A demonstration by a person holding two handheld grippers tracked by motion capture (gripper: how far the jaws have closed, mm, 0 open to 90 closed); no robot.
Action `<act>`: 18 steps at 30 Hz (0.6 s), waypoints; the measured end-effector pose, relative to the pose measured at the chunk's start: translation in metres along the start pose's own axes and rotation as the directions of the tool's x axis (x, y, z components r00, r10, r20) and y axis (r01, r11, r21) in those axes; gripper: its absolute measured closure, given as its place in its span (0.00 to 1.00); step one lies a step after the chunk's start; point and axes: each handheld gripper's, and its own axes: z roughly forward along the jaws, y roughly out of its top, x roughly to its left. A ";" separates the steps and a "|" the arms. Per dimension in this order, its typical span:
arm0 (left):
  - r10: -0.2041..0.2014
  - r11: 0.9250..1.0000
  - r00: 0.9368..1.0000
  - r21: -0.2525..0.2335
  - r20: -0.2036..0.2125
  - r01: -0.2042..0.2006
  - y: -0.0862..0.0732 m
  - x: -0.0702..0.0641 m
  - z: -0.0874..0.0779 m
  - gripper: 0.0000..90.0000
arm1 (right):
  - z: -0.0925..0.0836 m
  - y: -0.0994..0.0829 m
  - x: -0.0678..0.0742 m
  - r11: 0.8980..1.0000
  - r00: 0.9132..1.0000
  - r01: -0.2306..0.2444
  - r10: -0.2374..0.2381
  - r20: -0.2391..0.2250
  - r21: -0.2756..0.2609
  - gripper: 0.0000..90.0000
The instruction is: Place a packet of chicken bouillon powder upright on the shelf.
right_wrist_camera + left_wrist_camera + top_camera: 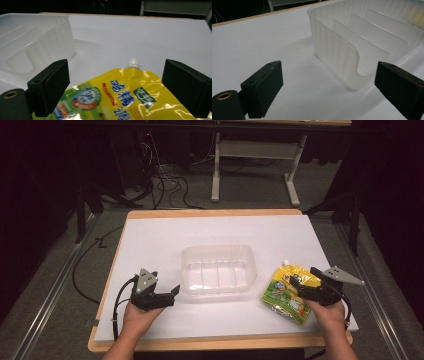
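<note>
Nearest the table's front edge, the left gripper [172, 292] sat low in the person's left hand [137, 316], jaws released and wide apart with nothing between them, pointing at the near left corner of the bin [218, 269]; the left gripper view showed the bin [342, 53] just ahead of the jaws, apart from them, a bare white sheet [262, 45] beneath. At the front right, the right gripper [296, 284] in the right hand [330, 312] hovered over the pouch [286, 292], jaws released and spread; in the right gripper view the pouch [120, 97] lay below and between the jaws, the pads not pressing on it. The pouch, yellow with blue print and a white cap [133, 62], lay flat on the sheet just right of the bin, cap pointing away from the person. The bin, clear plastic with upright dividers [372, 37], stood mid-table. Farther off were the table's wooden rim [215, 213], then floor cables [167, 185] and a desk frame [255, 155].
</note>
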 end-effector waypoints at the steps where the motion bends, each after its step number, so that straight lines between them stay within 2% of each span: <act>1: -0.001 1.000 1.000 0.005 0.003 0.001 0.000 0.000 0.001 0.08 | 0.000 -0.002 -0.010 1.000 1.000 -0.018 0.017 0.024 0.010 0.09; 3: 0.000 1.000 1.000 0.008 0.002 0.000 0.000 0.000 0.001 0.07 | 0.000 -0.004 -0.014 0.999 0.999 -0.035 0.034 0.036 0.021 0.09; 4: 0.004 1.000 1.000 0.013 0.001 -0.004 0.000 0.000 0.002 0.06 | 0.000 -0.007 -0.023 0.998 0.997 -0.049 0.047 0.059 0.028 0.09; 7: 0.006 1.000 1.000 0.015 0.005 -0.006 0.000 0.000 0.002 0.05 | -0.002 -0.011 -0.036 0.996 0.994 -0.075 0.071 0.078 0.042 0.09; 8: 0.006 1.000 1.000 0.015 0.005 -0.006 0.000 0.000 0.002 0.05 | -0.002 -0.011 -0.036 0.996 0.994 -0.075 0.071 0.078 0.042 0.09; 9: 0.006 1.000 1.000 0.012 0.004 -0.006 -0.001 -0.001 0.003 0.05 | -0.003 -0.014 -0.043 0.993 0.990 -0.111 0.107 0.088 0.050 0.09; 13: 0.010 1.000 1.000 0.023 0.006 -0.010 0.000 -0.001 0.005 0.01 | -0.004 -0.018 -0.052 0.988 0.987 -0.138 0.132 0.096 0.062 0.09; 15: 0.025 0.999 1.000 0.033 0.004 -0.025 -0.001 -0.003 0.006 0.00 | -0.004 -0.021 -0.059 0.983 0.982 -0.170 0.163 0.098 0.069 0.09; 18: 0.025 0.999 1.000 0.020 -0.002 -0.025 0.000 -0.003 0.005 0.00 | -0.002 -0.023 -0.065 0.977 0.977 -0.196 0.188 0.095 0.079 0.10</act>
